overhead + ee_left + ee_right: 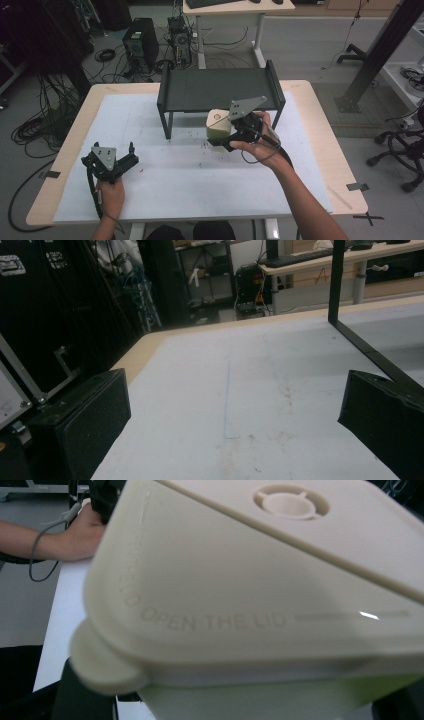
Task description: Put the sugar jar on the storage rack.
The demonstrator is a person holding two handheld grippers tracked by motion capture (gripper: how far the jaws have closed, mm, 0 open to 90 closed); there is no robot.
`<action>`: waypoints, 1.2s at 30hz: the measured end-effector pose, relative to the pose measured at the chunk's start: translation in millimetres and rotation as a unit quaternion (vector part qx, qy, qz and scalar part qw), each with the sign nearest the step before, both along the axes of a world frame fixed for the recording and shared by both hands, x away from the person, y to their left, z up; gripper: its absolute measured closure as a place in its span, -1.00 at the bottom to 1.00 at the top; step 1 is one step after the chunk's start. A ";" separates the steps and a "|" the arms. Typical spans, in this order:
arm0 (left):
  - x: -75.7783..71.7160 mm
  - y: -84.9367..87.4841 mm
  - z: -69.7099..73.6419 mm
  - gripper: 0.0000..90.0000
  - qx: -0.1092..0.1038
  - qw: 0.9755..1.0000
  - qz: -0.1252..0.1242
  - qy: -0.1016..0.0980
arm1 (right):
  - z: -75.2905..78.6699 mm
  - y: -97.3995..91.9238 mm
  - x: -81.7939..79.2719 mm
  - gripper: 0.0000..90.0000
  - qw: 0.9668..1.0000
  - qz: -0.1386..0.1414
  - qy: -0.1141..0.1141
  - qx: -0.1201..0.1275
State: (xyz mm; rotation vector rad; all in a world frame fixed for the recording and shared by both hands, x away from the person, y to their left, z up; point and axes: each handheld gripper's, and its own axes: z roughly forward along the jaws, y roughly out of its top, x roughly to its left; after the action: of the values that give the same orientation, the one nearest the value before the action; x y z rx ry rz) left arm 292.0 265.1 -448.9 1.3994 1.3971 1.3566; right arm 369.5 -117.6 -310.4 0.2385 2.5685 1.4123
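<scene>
Pale mat [180, 175] over the table. Nearest us, left gripper [116, 161] rests idle, jaws spread on nothing. Beyond, right gripper [226, 142] pinches the cream lidded container [218, 125], held clear of the mat before the black shelf [220, 90], likely its destination.

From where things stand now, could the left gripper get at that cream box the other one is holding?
Probably yes. The left gripper rests open and empty near the table's front left, and bare white mat lies between it and the cream box. The right gripper already clamps the box in front of the black shelf.
</scene>
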 end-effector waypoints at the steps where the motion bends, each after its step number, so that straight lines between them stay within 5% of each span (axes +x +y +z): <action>1: 0.0 0.0 0.0 -1.00 0.000 1.000 0.000 0.000 | 0.0 0.0 0.0 -0.36 1.000 0.000 0.000 0.000; 20: -0.2 0.1 0.2 -1.00 0.001 1.000 -0.001 0.001 | 50.9 -8.6 28.2 -0.36 0.999 -0.030 0.000 0.021; 36: 0.3 -0.7 -0.2 -1.00 0.005 1.000 -0.002 0.004 | 65.4 -16.3 58.4 -0.36 0.998 -0.062 0.003 0.017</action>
State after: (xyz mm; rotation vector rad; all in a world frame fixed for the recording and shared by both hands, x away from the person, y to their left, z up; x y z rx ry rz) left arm 292.3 264.4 -449.1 1.4155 1.3942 1.3582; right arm 427.9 -133.9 -245.0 0.4006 2.4887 1.4144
